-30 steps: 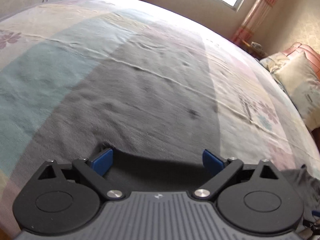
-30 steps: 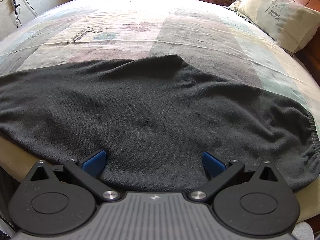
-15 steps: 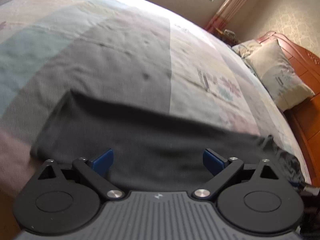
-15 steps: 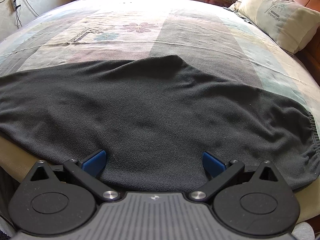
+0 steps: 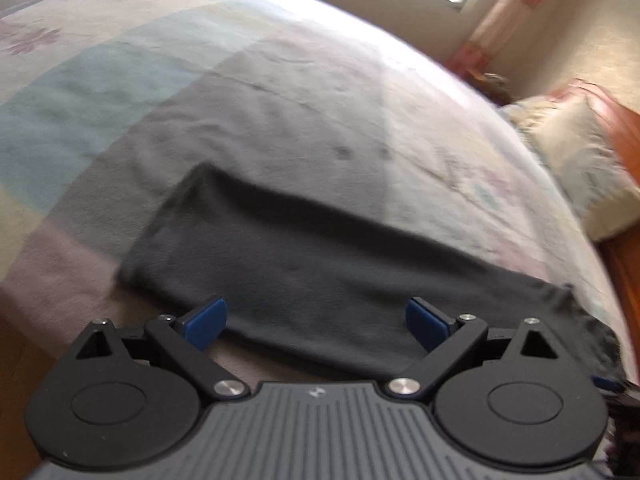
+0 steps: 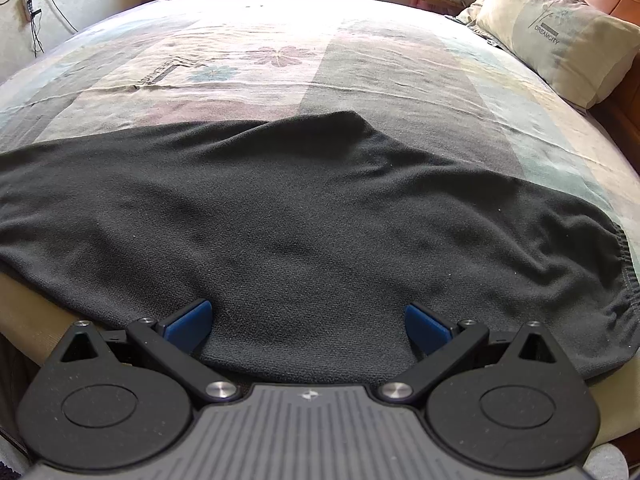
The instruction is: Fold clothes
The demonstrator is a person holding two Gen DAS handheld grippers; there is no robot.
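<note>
Black fleece trousers (image 6: pixel 304 220) flat ahead of right gripper (image 6: pixel 308 326); left gripper (image 5: pixel 316 322) same. Both 2 spread wide, empty. Pinch 1 layer only, fold skews.

pillow (image 6: pixel 560 28) at bed head reads "DREAMCITY" in grey print; lettering on bedsheet (image 6: pixel 160 74) too distorted to read

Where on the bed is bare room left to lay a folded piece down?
The bedsheet is bare from the far edge of the dark garment to the far wall, bordered at right by the pillow. Left wrist view shows bare sheet left of the garment's end. The near edge is crowded: the garment covers it, under both open grippers.
</note>
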